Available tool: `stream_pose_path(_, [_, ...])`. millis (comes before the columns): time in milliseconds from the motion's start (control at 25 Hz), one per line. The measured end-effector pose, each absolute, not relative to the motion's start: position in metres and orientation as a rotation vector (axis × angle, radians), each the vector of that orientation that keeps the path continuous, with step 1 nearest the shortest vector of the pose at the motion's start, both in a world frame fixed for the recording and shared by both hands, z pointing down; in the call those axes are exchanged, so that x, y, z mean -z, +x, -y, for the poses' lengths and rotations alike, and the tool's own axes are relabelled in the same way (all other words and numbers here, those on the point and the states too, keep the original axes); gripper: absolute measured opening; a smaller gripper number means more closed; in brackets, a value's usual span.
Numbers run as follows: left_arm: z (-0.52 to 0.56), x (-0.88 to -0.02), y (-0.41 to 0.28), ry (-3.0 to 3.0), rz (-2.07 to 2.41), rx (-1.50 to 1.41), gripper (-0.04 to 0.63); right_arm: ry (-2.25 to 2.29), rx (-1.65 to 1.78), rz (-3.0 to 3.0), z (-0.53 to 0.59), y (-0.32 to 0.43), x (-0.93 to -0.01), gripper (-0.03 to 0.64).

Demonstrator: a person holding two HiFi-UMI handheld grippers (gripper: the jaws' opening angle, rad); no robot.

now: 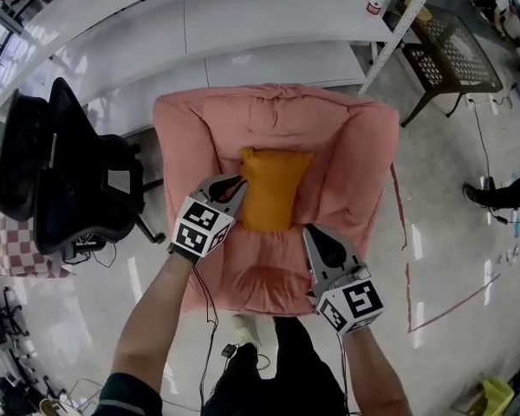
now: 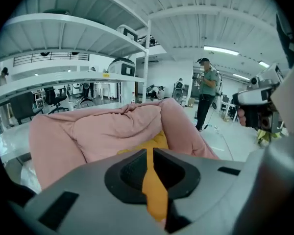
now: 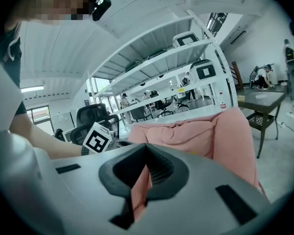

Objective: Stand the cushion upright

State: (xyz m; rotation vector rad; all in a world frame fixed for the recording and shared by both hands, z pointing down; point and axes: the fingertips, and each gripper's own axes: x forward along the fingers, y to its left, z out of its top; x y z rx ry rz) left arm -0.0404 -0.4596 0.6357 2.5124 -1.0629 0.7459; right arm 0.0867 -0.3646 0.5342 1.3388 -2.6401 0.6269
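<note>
Left tool (image 1: 235, 184) is clamped on just a corner of the orange cushion (image 1: 274, 193), which leans against the pink armchair (image 1: 364, 146) back; right tool (image 1: 311, 231) is nearly closed on pink fabric, so a thin grip could slip and the cushion flop onto the seat.

Glossy pale floor (image 1: 451, 232), red tape lines (image 1: 455, 302). Pink armchair (image 1: 355, 146) centre, black office chair (image 1: 69, 172) left, white shelving rack (image 1: 243, 24) behind, black mesh table (image 1: 455, 48) top right. Ceiling strip light (image 2: 220, 50) on.

L gripper (image 1: 238, 183) reaches fwd, jaws clamped on cushion (image 1: 273, 189) edge. R gripper (image 1: 311, 232) sits nearer the body, jaws closed, pinching pink seat cover (image 1: 260, 271).
</note>
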Motion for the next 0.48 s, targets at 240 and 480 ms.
stream_pose_path(240, [0.411, -0.607, -0.049, 2.450, 1.156, -0.625, 0.018, 1.378, -0.608, 2.601, 0.343, 0.074, -0.523, 0.002])
stream_pose_path(480, [0.351, -0.565, -0.062, 2.368, 1.231, -0.488, 0.009, 1.452, -0.593, 2.526, 0.316, 0.072, -0.502, 0.002])
